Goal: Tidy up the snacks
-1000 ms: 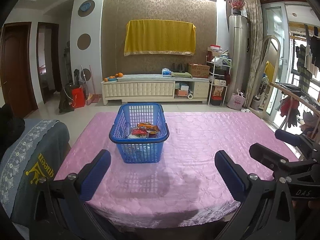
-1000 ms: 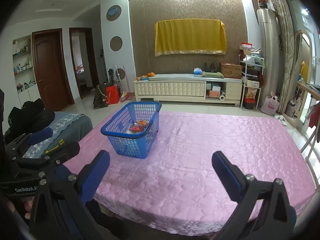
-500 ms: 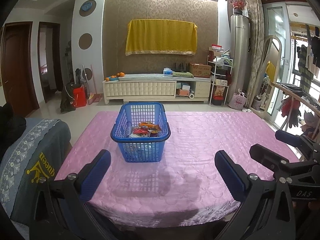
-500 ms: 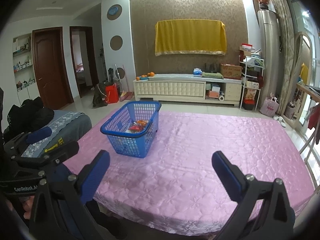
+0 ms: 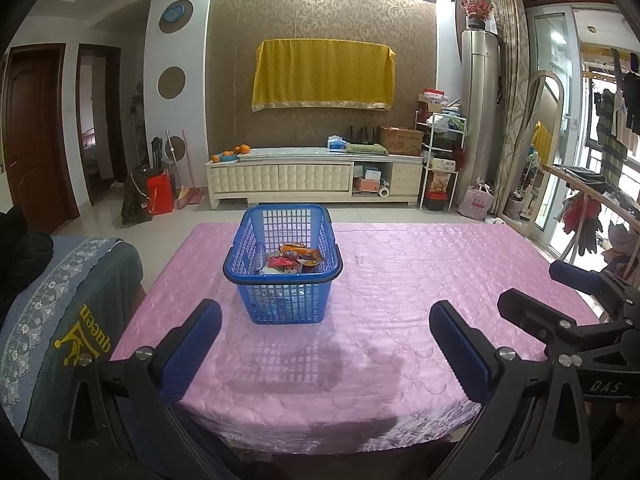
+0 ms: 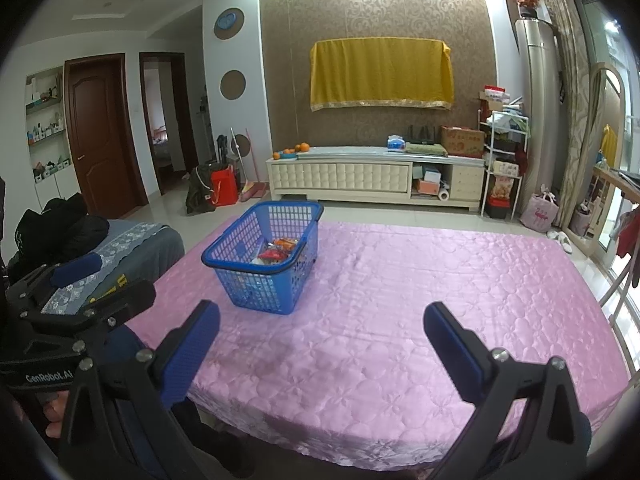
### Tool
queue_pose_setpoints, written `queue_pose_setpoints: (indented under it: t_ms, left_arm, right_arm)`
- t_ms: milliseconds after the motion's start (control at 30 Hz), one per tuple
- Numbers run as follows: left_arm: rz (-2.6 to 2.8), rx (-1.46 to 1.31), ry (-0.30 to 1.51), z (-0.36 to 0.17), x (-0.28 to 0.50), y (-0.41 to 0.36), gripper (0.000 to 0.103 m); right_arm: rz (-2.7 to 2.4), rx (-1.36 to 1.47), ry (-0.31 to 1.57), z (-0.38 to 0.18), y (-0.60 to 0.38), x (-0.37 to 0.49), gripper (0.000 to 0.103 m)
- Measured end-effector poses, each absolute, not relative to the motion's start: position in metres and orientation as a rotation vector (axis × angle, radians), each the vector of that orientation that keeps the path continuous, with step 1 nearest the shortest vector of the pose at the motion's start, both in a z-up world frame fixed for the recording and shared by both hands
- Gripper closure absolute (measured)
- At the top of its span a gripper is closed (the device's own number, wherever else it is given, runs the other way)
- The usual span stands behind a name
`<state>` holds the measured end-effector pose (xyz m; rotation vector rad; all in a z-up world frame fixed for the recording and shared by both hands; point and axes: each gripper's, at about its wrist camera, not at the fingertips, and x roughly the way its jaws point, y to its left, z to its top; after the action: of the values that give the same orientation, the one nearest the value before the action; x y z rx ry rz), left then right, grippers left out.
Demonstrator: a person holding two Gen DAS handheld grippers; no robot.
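A blue plastic basket point(image 5: 282, 276) stands on the pink-covered table point(image 5: 420, 280) and holds several snack packets point(image 5: 290, 258). It also shows in the right wrist view point(image 6: 264, 268), left of centre, with the snack packets point(image 6: 276, 250) inside. My left gripper point(image 5: 324, 344) is open and empty, held over the table's near edge, short of the basket. My right gripper point(image 6: 320, 344) is open and empty, over the near edge to the right of the basket. The right gripper shows at the right of the left wrist view point(image 5: 560, 320).
A chair with a grey embroidered cover point(image 5: 60, 320) stands at the table's left side. A white TV cabinet point(image 5: 312, 180) lines the far wall. A drying rack with clothes point(image 5: 592, 216) is at the right.
Both grippers stay open. The views have shifted only slightly; the basket sits a touch further right in the left wrist view.
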<state>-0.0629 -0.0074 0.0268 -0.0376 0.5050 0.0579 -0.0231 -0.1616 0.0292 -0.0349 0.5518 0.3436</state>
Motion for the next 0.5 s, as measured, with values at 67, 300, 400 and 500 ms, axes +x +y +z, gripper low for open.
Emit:
queue_pose_setpoints:
  t_ms: [67, 300, 400, 500]
  left_arm:
    - [0.057, -0.04, 0.507, 0.0264, -0.0629, -0.0066, 0.0]
    - [0.056, -0.043, 0.512, 0.0263, -0.0629, -0.0066, 0.0]
    - [0.054, -0.042, 0.51, 0.0256, -0.0637, -0.0061, 0.0]
    - [0.052, -0.042, 0.511, 0.0251, -0.0631, -0.0059, 0.0]
  right_arm:
    - [0.347, -0.036, 0.555, 0.0278, -0.1625, -0.0236, 0.0]
    - [0.352, -0.032, 0.563, 0.027, -0.164, -0.0224, 0.0]
    - [0.352, -0.031, 0.564, 0.0266, -0.1645, -0.0224, 0.0]
    - [0.352, -0.027, 0.563, 0.0264, -0.1657, -0.0227, 0.0]
